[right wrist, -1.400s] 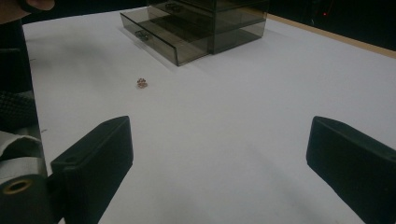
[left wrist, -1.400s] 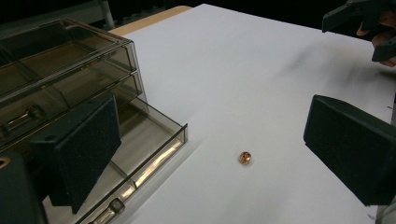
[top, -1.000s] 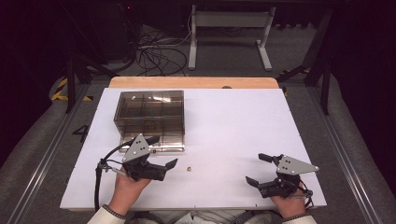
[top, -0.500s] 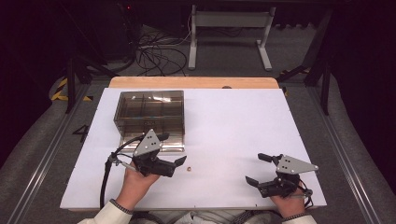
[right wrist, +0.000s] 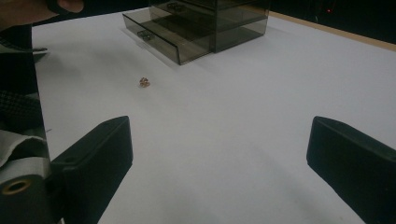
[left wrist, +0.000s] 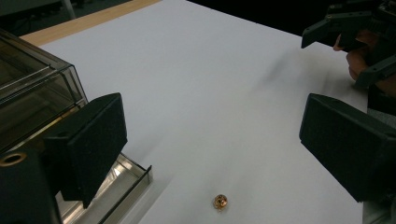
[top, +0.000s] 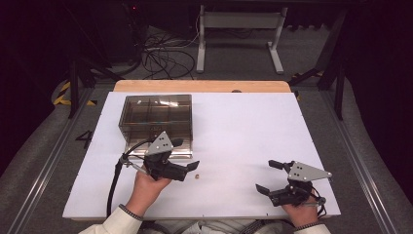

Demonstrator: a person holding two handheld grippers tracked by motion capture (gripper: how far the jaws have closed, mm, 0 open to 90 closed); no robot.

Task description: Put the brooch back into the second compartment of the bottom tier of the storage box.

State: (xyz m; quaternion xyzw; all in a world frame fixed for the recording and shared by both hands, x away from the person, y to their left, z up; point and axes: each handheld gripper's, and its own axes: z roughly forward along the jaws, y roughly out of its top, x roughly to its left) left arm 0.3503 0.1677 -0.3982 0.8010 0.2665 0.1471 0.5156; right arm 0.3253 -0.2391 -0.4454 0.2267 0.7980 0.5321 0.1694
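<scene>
Since a second ago I have carried my left gripper [top: 187, 168] forward and to the right, from the near edge of the table toward the small brass bead [top: 197, 176]; half a second ago it was already close, and now its tips sit just beside the bead, slightly to the bead's left in the high view. My right gripper [top: 265, 176] has not shifted over the same stretch and rests near the front right corner of the white table [top: 253, 126].

In the left gripper view the two black jaws stand wide apart with nothing between the pads, and the bead [left wrist: 220, 201] lies on the bare table surface ahead of them, nearer the left jaw's side and not touched by either. The smoky clear drawer box [top: 156, 119] stands just behind and to the left of this gripper, and its bottom drawer [left wrist: 109, 186] is pulled out a little, the front edge near the left jaw.

In the right gripper view my right jaws are also spread wide and hold nothing. From there I can see the bead [right wrist: 144, 82] well ahead on the table, in front of the open drawer [right wrist: 156, 39] of the box [right wrist: 210, 18]. The two grippers are well apart from each other.
</scene>
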